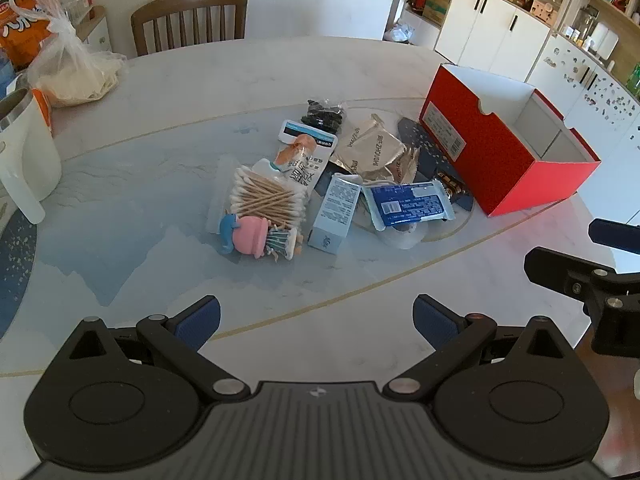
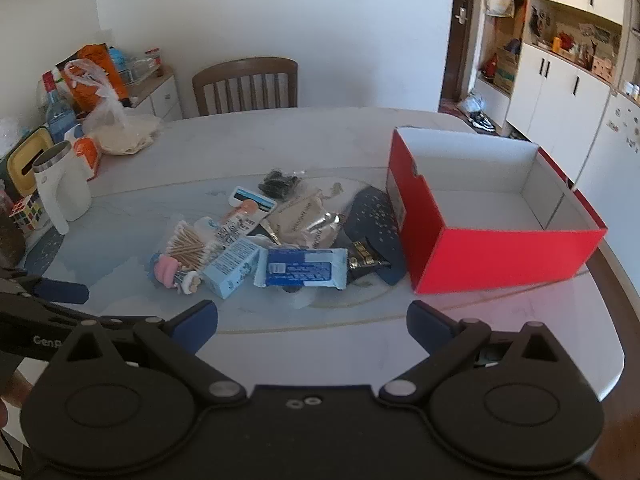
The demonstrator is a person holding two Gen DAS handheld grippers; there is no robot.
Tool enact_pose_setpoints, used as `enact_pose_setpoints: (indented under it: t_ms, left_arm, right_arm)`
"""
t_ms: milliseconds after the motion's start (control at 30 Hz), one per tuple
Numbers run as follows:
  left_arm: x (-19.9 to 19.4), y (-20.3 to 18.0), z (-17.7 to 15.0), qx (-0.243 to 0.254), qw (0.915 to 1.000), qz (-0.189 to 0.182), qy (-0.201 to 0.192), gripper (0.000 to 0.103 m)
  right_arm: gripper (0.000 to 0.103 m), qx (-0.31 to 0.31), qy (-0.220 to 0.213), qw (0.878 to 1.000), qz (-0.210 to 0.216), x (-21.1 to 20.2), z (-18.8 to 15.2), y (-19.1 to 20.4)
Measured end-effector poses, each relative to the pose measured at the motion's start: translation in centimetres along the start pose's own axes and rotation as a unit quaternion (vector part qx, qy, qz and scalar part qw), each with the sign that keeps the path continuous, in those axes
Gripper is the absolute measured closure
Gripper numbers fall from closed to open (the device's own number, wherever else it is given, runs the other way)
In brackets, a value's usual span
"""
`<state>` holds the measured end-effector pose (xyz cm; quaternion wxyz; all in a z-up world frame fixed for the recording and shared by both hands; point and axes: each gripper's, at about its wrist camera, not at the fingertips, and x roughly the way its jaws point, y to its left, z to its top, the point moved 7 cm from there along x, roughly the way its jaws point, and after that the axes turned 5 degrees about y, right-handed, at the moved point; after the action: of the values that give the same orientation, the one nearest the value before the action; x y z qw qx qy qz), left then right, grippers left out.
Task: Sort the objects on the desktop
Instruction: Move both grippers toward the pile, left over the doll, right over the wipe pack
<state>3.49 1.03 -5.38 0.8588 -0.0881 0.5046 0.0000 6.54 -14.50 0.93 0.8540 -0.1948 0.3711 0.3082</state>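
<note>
A heap of small items lies mid-table: a bag of cotton swabs [image 1: 266, 196] [image 2: 188, 246], a pink and blue toy [image 1: 244, 234] [image 2: 165, 269], a pale blue carton [image 1: 335, 212] [image 2: 232, 266], a blue wipes pack [image 1: 408, 204] [image 2: 302, 267], silver foil packets [image 1: 370, 148] [image 2: 306, 222] and a black bag [image 1: 324, 114] [image 2: 279, 183]. To its right stands a red box [image 1: 492, 152] [image 2: 492, 256], white inside, nothing in it. My left gripper [image 1: 316, 322] hovers open near the front edge, nothing between its fingers. My right gripper [image 2: 312, 326] is open too, in front of the heap.
A white mug [image 1: 24, 160] [image 2: 64, 188], a plastic bag [image 1: 72, 68] [image 2: 116, 128], orange packets and a puzzle cube [image 2: 26, 210] crowd the table's left end. A wooden chair [image 1: 190, 20] [image 2: 246, 84] stands behind. White cabinets [image 1: 496, 28] line the right wall. The other gripper [image 1: 588, 284] shows at right.
</note>
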Motion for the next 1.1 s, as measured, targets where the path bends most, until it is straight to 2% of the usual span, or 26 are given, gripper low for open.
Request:
enact_pose_setpoints:
  t_ms: [200, 333, 567, 900, 1100]
  left_arm:
    - [-0.3, 0.3, 0.5, -0.008, 0.9999, -0.003, -0.012, 0.0]
    - [-0.3, 0.8, 1.1, -0.011, 0.9996, 0.01, -0.022, 0.0]
    - [0.2, 1.8, 2.4, -0.019, 0.9989, 0.017, -0.039, 0.0]
    - [3.0, 3.5, 4.1, -0.021, 0.9962, 0.055, -0.065, 0.001]
    - [5.3, 4.3, 3.7, -0.012, 0.9965, 0.056, -0.061, 0.001]
  right_arm:
    - [0.001, 0.006, -0.009, 1.0, 0.006, 0.2, 0.6, -0.3]
    - [0.003, 0.005, -0.012, 1.0, 0.015, 0.7, 1.0, -0.4]
    - [0.005, -0.018, -0.017, 1.0, 0.013, 2.5, 1.6, -0.2]
    - [0.008, -0.045, -0.006, 0.999, 0.011, 5.8, 1.8, 0.0]
    - [0.008, -0.05, 0.005, 0.999, 0.013, 7.7, 1.8, -0.2]
